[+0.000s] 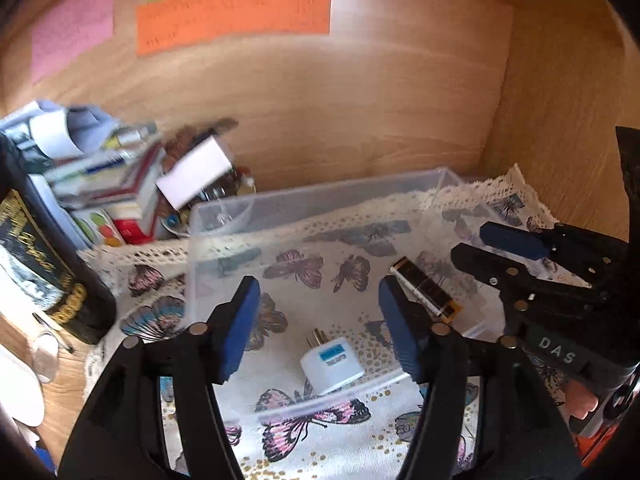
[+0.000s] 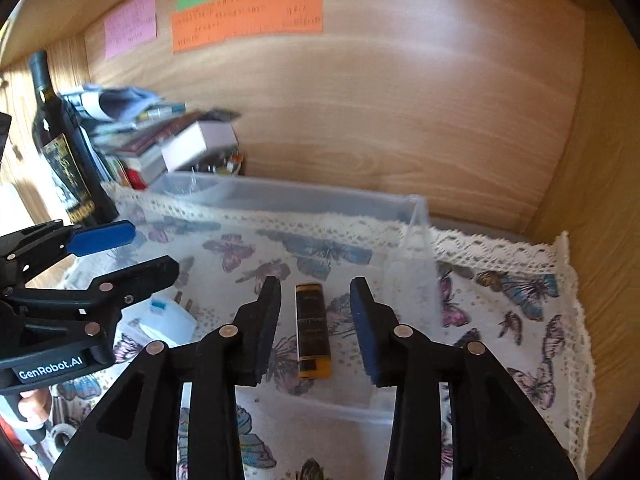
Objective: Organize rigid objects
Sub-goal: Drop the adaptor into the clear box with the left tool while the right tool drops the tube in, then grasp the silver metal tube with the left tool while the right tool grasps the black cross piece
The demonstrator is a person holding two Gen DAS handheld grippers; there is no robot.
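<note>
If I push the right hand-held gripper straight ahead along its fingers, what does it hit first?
Most likely the black-and-gold battery lying inside the clear plastic bin, directly between the open fingers of the right hand-held gripper. Depth is uncertain.

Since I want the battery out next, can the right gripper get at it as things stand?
Probably yes. The right gripper is open above the clear bin, and the battery lies uncovered on the bin floor between its fingers, apart from the white adapter.
</note>
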